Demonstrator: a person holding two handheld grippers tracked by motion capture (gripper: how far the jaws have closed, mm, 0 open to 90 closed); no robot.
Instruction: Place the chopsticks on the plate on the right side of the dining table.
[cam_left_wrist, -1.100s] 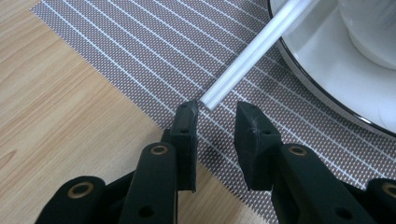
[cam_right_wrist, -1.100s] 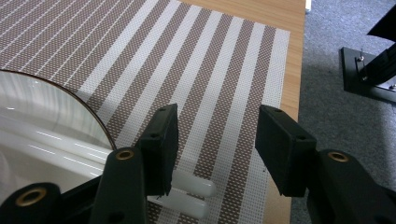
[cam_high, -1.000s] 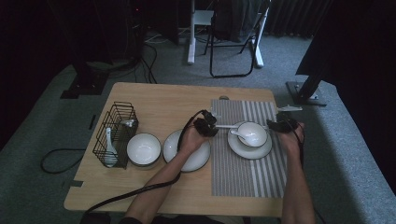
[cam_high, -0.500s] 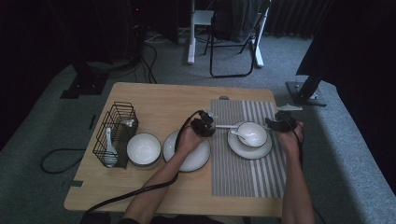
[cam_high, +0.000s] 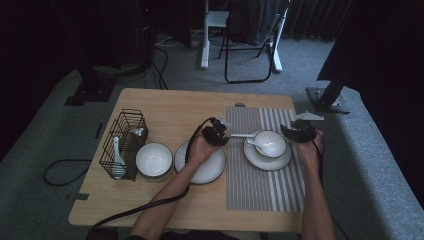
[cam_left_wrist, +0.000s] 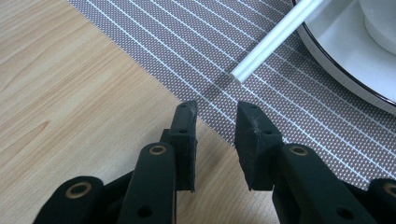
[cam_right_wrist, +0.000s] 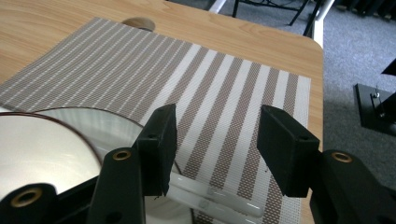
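Observation:
A white bowl (cam_high: 270, 142) with a white spoon (cam_high: 254, 145) stands on a white saucer (cam_high: 267, 159) on the striped placemat (cam_high: 260, 185). A pair of white chopsticks (cam_high: 242, 135) rests on the saucer's left rim, its end (cam_left_wrist: 275, 37) pointing at my left gripper (cam_high: 220, 132). That gripper (cam_left_wrist: 215, 121) is open at the mat's left edge, a short way from the chopstick tips, with nothing between its fingers. My right gripper (cam_high: 295, 131) is open just right of the saucer. Its jaws (cam_right_wrist: 215, 126) stand over the saucer's rim (cam_right_wrist: 107, 126) and hold nothing.
A second white bowl (cam_high: 154, 160) and a flat white plate (cam_high: 207, 167) sit left of the mat, under the left hand. A black wire basket (cam_high: 125, 142) with white spoons stands at the table's left. A chair (cam_high: 250, 45) stands beyond the far edge.
My right gripper has drifted slightly left, closer to the saucer. The left gripper has hardly moved.

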